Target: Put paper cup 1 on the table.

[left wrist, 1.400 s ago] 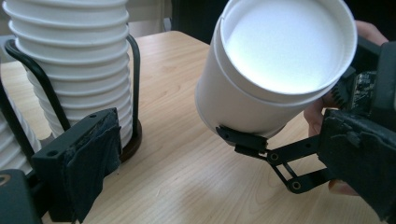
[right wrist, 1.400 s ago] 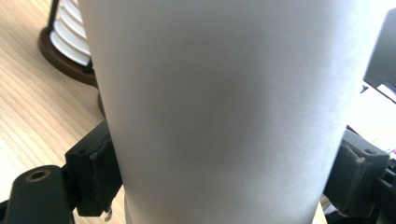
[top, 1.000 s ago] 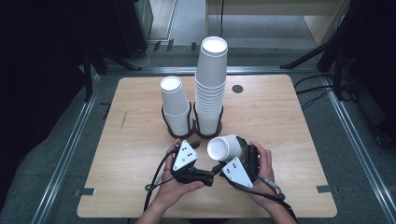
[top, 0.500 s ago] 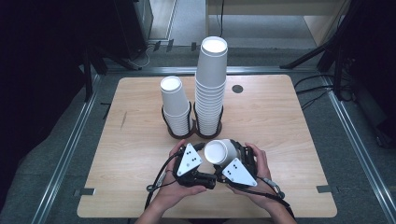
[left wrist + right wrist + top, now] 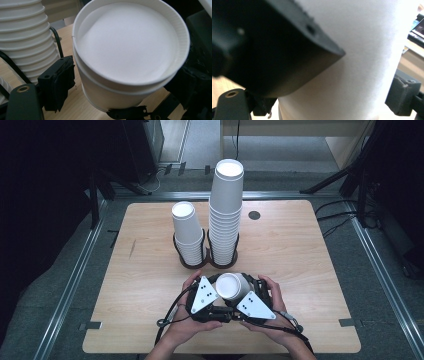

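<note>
Where the two grippers meet near the front edge of the counter (image 5: 150, 320), one loose white paper cup (image 5: 231, 286) sits between them, mouth tilted up toward the high camera. Left gripper (image 5: 216, 292): in its own view the left jaw stands apart from the cup wall with bare wood showing in the gap; the right jaw lies dark against the far side of the cup (image 5: 130, 52). Jaws spread around the cup rather than pinching it. Right gripper (image 5: 240, 287): its view is blurred; one jaw lies across the cup wall (image 5: 362, 62), the other stands just beside it, and I cannot tell whether they press. A rim line below the lip hints at a second nested cup; cannot confirm.

Count: 2 grippers, each with 1 grey three-cornered plate, left plate (image 5: 202, 295) and right plate (image 5: 255, 306). 2 hands, left hand (image 5: 187, 327) and right hand (image 5: 272, 320), entering from the bottom edge. 2 cup stacks beyond the grippers: short stack (image 5: 187, 234) and tall stack (image 5: 226, 212), side by side, each standing in a dark ring holder (image 5: 192, 262). Individual cups per stack too many and too fine to count.

Surface: pale wood counter, 1 small dark round disc (image 5: 254, 215) near the far edge. Room: grey floor (image 5: 60, 285), metal rails along the counter sides, dark surroundings.
</note>
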`<state>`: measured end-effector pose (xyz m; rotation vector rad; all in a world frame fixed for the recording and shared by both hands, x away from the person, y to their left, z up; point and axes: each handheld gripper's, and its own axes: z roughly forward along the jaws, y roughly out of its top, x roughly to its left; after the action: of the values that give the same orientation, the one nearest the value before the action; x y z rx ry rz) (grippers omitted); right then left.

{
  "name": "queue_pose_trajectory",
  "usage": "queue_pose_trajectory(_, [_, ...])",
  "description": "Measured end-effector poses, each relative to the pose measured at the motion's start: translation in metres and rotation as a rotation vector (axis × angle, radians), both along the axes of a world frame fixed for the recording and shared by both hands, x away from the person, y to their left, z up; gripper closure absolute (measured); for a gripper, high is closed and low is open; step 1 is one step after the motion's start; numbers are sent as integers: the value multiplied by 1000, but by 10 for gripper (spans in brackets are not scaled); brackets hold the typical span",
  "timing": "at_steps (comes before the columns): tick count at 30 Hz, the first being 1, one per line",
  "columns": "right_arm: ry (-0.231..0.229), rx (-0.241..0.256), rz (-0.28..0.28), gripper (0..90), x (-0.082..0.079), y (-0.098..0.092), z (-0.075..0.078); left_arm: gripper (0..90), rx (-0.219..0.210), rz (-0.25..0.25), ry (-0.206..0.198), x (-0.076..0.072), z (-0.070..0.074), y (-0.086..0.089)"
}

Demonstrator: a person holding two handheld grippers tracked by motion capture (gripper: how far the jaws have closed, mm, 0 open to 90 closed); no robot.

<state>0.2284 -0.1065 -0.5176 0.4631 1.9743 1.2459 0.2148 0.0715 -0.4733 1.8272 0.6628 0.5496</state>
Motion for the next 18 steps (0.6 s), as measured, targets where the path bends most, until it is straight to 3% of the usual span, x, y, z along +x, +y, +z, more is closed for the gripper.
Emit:
queue_pose_trajectory(7, [14,6,47,133,-3,3,-1,113,-12,-5,2,0,1,0])
queue_pose_trajectory(11, [24,7,66,133,-3,4,-2,137,-40,-11,1,-1,2,3])
queue_pose_trajectory(16, [33,-5,82,133,-4,5,-3,163,-21,-13,-15,-2,0,0])
queue_pose_trajectory(18, [35,-5,81,132,-3,4,-3,179,-42,-13,-3,-1,0,2])
